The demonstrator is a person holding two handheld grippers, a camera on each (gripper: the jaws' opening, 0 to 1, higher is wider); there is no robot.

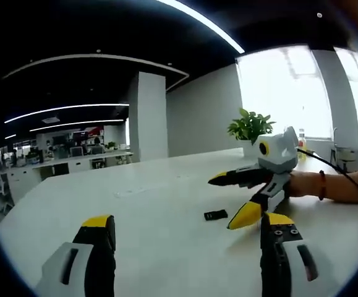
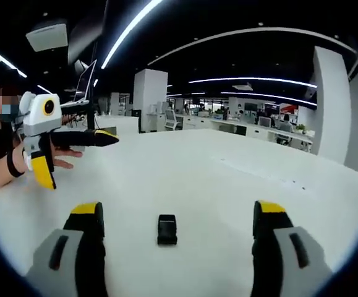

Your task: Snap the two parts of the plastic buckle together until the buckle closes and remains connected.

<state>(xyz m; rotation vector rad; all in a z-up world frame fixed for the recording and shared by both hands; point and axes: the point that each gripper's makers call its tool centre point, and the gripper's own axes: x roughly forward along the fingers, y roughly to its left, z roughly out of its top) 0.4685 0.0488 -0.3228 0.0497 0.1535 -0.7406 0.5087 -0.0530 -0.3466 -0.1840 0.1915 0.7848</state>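
Black buckle (image 2: pixel 167 229) on white table (image 2: pixel 197 179), between spread right tongs (image 2: pixel 177 226); left tongs (image 1: pixel 188 232) apart

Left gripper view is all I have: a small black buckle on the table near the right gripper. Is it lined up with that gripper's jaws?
Observer: Yes. In the right gripper view the buckle lies on the table midway between the open jaws of the right gripper, touching neither.
Operator: One piece or two?
Observer: It shows as a single black block. Whether both halves are joined is too small to tell.
Operator: What does my left gripper look like from that side?
Observer: The left gripper is held up in a hand, jaws spread wide, with nothing between them.
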